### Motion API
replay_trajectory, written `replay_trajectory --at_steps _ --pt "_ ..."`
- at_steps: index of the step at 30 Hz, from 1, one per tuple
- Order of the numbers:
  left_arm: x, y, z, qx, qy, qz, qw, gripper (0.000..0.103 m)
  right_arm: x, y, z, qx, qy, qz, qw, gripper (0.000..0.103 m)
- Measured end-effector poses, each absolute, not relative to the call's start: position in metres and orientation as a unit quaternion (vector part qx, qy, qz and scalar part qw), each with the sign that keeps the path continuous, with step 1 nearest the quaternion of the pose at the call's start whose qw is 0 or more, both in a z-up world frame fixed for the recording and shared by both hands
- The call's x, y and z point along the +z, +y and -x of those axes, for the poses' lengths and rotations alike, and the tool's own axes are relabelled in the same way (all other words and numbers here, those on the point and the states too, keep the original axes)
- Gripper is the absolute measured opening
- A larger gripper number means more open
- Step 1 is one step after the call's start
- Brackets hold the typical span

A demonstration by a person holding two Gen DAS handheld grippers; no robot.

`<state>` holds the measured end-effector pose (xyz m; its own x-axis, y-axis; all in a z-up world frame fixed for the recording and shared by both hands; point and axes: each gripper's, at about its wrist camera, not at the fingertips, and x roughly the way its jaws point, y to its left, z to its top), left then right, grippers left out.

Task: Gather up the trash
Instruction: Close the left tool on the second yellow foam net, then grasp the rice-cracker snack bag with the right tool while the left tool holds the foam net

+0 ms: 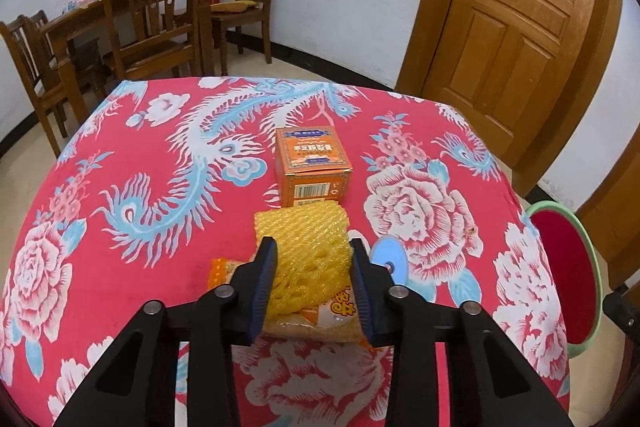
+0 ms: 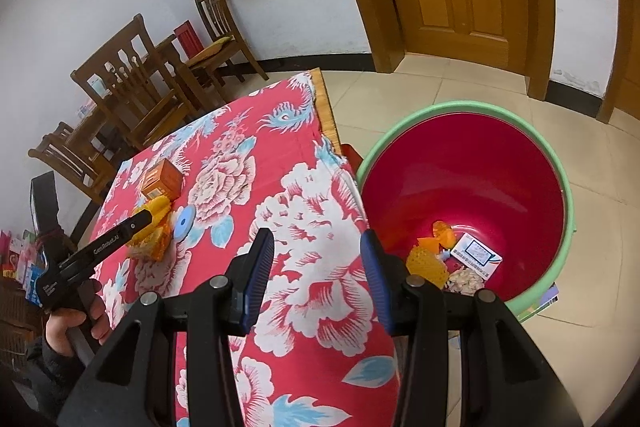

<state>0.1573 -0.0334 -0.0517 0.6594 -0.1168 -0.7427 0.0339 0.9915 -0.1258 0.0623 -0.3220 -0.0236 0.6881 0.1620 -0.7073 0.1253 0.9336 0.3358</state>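
Yellow foam netting (image 1: pixel 310 247) lies on the bench (image 1: pixel 120 187) just before an orange box (image 1: pixel 312 163), squeezed between the pads of the left gripper (image 1: pixel 314 251). Right gripper (image 2: pixel 318 247) hangs empty, jaws apart, beside the red bucket (image 2: pixel 460 163) of trash.

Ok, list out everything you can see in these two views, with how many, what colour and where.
Yellow foam net sleeve: one, yellow, on the table between the left fingers.
Orange snack packet: one, orange and yellow, under the net.
Orange cardboard box: one, orange, behind the net.
Pale blue disc: one, blue, right of the net.
Floral tablecloth: one, red with white and blue, covering the table.
Red bucket with green rim: one, on the floor beside the table, trash inside.
Wooden chairs: several, brown, by the wall.
Wooden door: one, brown, behind.
Left gripper: black, blue pads, closing on the net.
Right gripper: open, empty, over the table edge.
Hand: holding the left gripper's handle.
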Motion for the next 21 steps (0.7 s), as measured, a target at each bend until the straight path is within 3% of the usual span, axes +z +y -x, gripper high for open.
replay_trajectory --at_steps 4,6,21 --pt "-0.053 -0.028 -0.159 -0.038 0.410 0.059 0.910 0.013 -0.023 -0.317 -0.063 0.014 0.397 -0.178 0.901 0.047" --pt "-0.052 -0.024 -0.159 -0.040 0.408 0.068 0.910 0.010 -0.022 -0.315 -0.064 0.014 0.398 -0.177 0.900 0.047" --pt "-0.018 0.014 -0.136 -0.061 0.367 0.118 0.920 0.009 -0.018 -0.279 -0.080 0.046 0.402 -0.156 0.901 0.047"
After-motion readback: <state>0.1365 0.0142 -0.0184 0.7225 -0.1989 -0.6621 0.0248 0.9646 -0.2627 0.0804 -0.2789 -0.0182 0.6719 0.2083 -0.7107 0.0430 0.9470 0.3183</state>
